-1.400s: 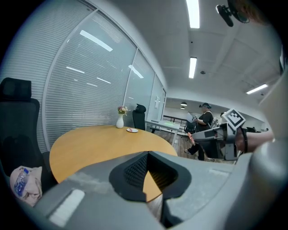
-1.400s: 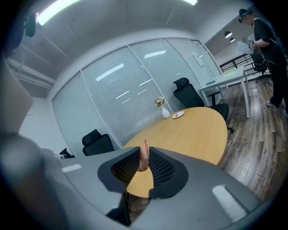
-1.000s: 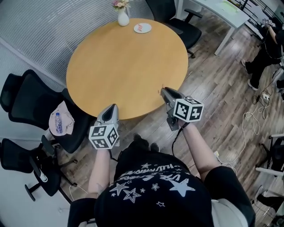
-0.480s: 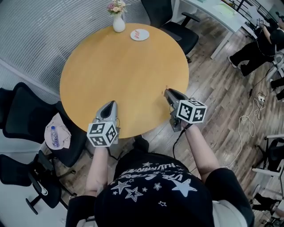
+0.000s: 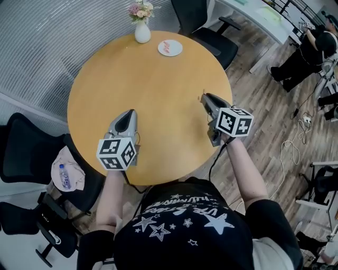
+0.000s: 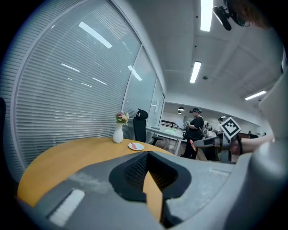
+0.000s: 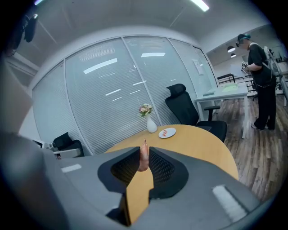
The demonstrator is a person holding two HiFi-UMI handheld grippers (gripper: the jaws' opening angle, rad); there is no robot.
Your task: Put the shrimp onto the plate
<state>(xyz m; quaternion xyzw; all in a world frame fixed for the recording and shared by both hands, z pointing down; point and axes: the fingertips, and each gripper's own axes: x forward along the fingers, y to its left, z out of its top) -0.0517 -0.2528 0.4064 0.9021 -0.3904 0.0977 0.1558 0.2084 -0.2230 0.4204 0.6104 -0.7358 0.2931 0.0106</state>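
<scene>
A small pink shrimp (image 7: 144, 157) stands upright between the pads of my right gripper (image 5: 203, 97), which is shut on it over the right part of the round wooden table (image 5: 132, 79). The white plate (image 5: 170, 48) lies at the table's far edge with a pink shrimp piece on it; in the right gripper view the plate (image 7: 167, 132) is well ahead of the jaws. My left gripper (image 5: 129, 113) hovers over the near left of the table, its jaws shut on nothing. The left gripper view shows the plate (image 6: 135, 146) far ahead.
A white vase with flowers (image 5: 142, 30) stands left of the plate. Black office chairs (image 5: 203, 23) ring the table; one at the left (image 5: 66, 169) holds a water bottle. A white desk (image 5: 264, 16) and a person (image 5: 309, 50) are at the far right. Cables (image 5: 298, 137) lie on the wood floor.
Both grippers have moved forward from the table's near edge to over its top. The right one still holds the shrimp.
</scene>
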